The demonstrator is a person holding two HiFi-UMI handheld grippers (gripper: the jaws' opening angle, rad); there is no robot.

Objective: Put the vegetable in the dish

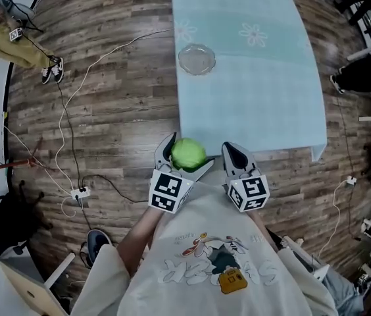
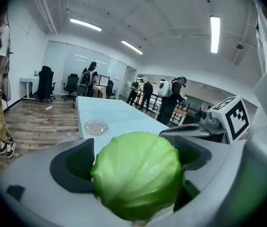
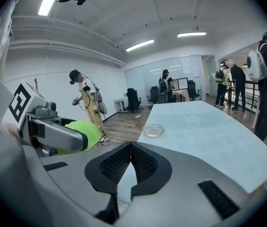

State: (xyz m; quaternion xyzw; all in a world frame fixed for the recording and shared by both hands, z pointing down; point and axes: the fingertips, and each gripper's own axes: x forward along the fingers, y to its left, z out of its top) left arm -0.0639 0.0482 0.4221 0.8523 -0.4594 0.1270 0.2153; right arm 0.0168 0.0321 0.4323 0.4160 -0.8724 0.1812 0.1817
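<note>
A round green cabbage point(image 1: 187, 154) sits between the jaws of my left gripper point(image 1: 183, 158), which is shut on it just off the table's near edge. From the left gripper view the cabbage point(image 2: 137, 174) fills the space between both pads. My right gripper point(image 1: 236, 158) hangs beside it on the right, shut and empty, its pads meeting at the tips in the right gripper view point(image 3: 130, 151). A clear glass dish point(image 1: 197, 58) rests near the left edge of the table; the same dish point(image 2: 96, 126) point(image 3: 153, 130) shows in both gripper views.
A long table with a pale blue cloth point(image 1: 251, 78) stretches away from me. Cables and a power strip point(image 1: 80, 192) lie on the wood floor at left. A person's legs and shoes point(image 1: 51, 69) stand at far left. Office chairs point(image 2: 46, 83) and several people stand at the back.
</note>
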